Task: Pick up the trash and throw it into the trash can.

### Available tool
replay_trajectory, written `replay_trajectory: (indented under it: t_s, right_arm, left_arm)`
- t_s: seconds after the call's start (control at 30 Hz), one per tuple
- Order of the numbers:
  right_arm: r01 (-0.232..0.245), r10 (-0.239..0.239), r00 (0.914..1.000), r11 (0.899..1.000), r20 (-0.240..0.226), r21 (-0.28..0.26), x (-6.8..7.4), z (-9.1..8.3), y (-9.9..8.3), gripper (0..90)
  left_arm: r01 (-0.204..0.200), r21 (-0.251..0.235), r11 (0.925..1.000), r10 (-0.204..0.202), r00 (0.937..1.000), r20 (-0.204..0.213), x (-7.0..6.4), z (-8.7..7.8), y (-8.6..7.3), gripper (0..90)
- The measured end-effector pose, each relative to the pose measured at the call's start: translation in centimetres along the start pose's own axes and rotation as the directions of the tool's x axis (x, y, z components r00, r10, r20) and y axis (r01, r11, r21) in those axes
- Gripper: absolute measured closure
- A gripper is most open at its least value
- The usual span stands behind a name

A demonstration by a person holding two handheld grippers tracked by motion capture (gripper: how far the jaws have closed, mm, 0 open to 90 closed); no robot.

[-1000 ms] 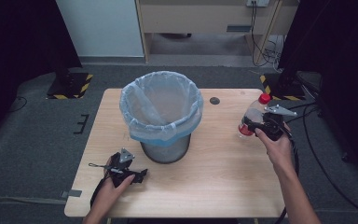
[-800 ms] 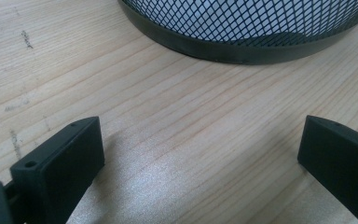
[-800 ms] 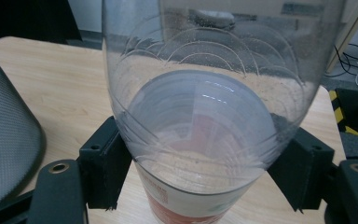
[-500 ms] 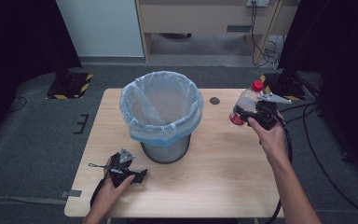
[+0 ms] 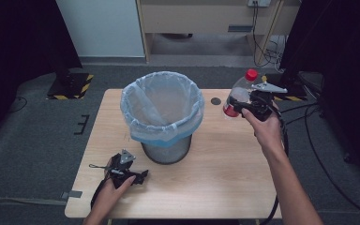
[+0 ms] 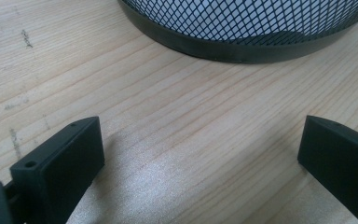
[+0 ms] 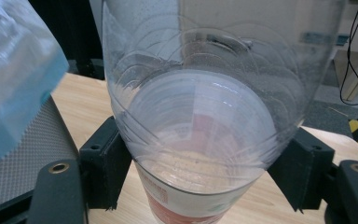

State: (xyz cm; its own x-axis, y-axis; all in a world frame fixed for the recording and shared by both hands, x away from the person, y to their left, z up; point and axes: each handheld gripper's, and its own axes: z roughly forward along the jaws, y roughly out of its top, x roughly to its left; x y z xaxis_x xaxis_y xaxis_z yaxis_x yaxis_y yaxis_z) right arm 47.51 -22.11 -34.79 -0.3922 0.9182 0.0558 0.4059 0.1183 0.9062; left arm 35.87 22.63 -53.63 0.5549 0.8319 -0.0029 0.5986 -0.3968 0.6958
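A clear plastic bottle (image 5: 238,93) with a red cap and red label is held in the air right of the bin, my right gripper (image 5: 240,102) shut on it. In the right gripper view the bottle (image 7: 205,116) sits between both black jaws. A black mesh waste bin (image 5: 163,117) with a pale blue liner stands at the table's middle. My left gripper (image 5: 138,176) rests on the table in front of the bin, open; in the left gripper view its jaws stand wide apart over bare wood, the bin's base (image 6: 242,32) just ahead.
A small dark round mark (image 5: 215,101) lies on the wooden table (image 5: 225,183) between bin and bottle. Cables trail off the right edge. A wooden cabinet and black stands sit on the floor behind.
My right gripper has lifted the bottle from the table's right side and carried it up and left toward the bin. The left gripper has stayed put.
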Motion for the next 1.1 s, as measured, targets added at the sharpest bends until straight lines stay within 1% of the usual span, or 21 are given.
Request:
replay_trajectory:
  t_s: [0.23, 0.57, 0.67, 0.87, 0.93, 1.1]
  right_arm:
    - [0.002, -0.003, 0.9999, 1.0, -0.01, -0.013, 0.7, 0.3, 1.3, 28.0]
    - [0.003, -0.003, 1.0, 1.0, 0.0, -0.017, 0.7, 0.8, 2.3, 28.0]
    - [0.006, -0.006, 1.0, 1.0, -0.001, -0.027, 0.9, 0.5, 2.7, 28.0]
    - [0.012, -0.013, 0.9999, 0.999, -0.001, -0.047, 1.6, -0.6, 3.7, 28.0]
    - [0.017, -0.017, 0.9998, 0.998, -0.003, -0.055, 1.8, -1.1, 4.1, 28.0]
    - [0.024, -0.024, 0.9997, 0.997, -0.007, -0.071, 2.3, -1.8, 5.4, 28.0]
  left_arm:
    - [0.0, 0.0, 1.0, 0.0, 1.0, 0.0, 0.0, 0.0, 0.0, 0.0]
    - [-0.001, -0.001, 1.0, 0.001, 1.0, 0.001, 0.0, 0.0, 0.0, 0.0]
    - [-0.001, 0.0, 1.0, 0.001, 1.0, 0.001, 0.0, 0.0, 0.0, 0.0]
    - [0.0, -0.001, 1.0, 0.0, 1.0, 0.001, 0.0, 0.0, 0.0, 0.0]
    - [-0.001, 0.0, 1.0, 0.001, 1.0, 0.001, 0.0, 0.0, 0.0, 0.0]
    - [0.001, -0.002, 1.0, -0.001, 1.0, -0.001, 0.0, 0.0, 0.0, 0.0]
